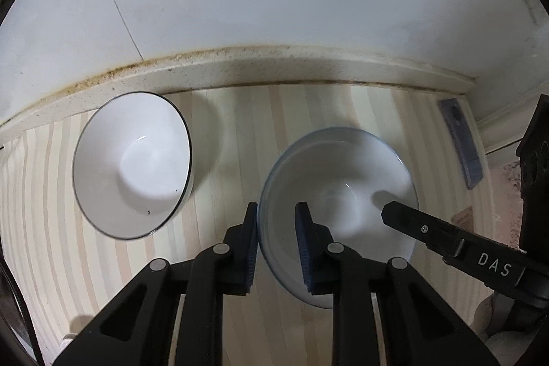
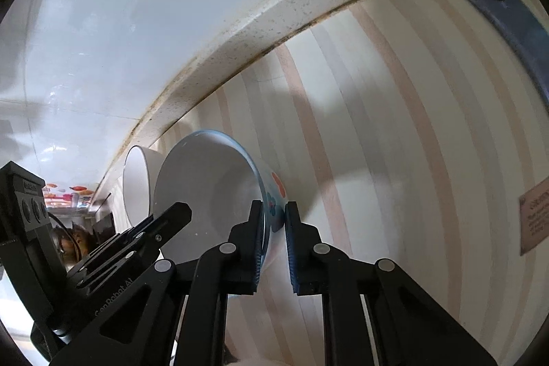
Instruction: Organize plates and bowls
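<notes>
A blue-rimmed bowl (image 1: 338,187) with orange and blue flowers on its outside (image 2: 212,187) stands on the striped counter. My left gripper (image 1: 276,218) straddles its near-left rim, one finger outside and one inside, with a gap to the rim. My right gripper (image 2: 274,218) straddles the bowl's right wall, closed in on it. It shows in the left wrist view as a black finger (image 1: 411,222) inside the bowl. A white bowl with a dark rim (image 1: 132,165) stands apart to the left; in the right wrist view it (image 2: 137,180) is behind the flowered bowl.
A blue-grey phone (image 1: 461,143) lies face down at the back right of the counter, also in the right wrist view (image 2: 507,19). A raised speckled ledge (image 1: 240,67) and white wall run behind the bowls. A paper card (image 2: 535,215) lies at the right.
</notes>
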Action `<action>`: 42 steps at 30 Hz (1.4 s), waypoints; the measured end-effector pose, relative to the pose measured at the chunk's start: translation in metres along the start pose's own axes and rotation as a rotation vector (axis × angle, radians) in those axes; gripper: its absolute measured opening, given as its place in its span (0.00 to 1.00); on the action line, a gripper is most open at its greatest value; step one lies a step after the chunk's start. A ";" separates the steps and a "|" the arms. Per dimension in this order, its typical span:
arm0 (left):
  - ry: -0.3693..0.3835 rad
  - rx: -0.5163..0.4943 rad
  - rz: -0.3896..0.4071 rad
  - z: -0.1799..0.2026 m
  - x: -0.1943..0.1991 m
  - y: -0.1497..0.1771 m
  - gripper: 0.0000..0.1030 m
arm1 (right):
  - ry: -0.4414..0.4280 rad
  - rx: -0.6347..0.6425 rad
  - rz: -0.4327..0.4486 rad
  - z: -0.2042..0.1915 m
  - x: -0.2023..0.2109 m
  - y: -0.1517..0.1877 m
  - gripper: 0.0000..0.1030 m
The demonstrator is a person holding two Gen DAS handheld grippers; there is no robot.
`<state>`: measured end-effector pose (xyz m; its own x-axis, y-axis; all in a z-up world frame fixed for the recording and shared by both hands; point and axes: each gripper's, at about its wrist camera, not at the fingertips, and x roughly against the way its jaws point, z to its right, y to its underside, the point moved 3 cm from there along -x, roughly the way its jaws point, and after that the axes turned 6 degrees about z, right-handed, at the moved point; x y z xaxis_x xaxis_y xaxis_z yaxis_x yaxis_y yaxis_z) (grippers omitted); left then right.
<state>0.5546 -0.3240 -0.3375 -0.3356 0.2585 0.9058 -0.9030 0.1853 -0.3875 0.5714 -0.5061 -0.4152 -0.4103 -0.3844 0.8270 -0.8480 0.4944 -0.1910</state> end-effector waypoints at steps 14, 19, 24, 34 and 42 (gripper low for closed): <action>0.075 -0.019 0.083 0.010 0.114 0.057 0.18 | -0.041 0.071 0.032 -0.027 0.100 0.069 0.14; 0.077 -0.027 0.073 0.009 0.133 0.086 0.18 | -0.054 0.096 0.014 -0.036 0.125 0.110 0.14; 0.071 -0.027 0.029 0.005 0.133 0.116 0.18 | -0.049 0.117 -0.031 -0.036 0.127 0.148 0.14; 0.035 -0.039 -0.080 -0.001 0.099 0.166 0.18 | 0.002 0.128 -0.123 -0.010 0.096 0.193 0.14; 0.019 -0.060 -0.118 0.000 0.083 0.175 0.18 | 0.024 0.123 -0.153 0.002 0.079 0.204 0.14</action>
<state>0.3689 -0.2705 -0.3296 -0.2222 0.2489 0.9427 -0.9181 0.2720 -0.2882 0.3651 -0.4367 -0.3901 -0.2663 -0.4287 0.8633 -0.9351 0.3321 -0.1235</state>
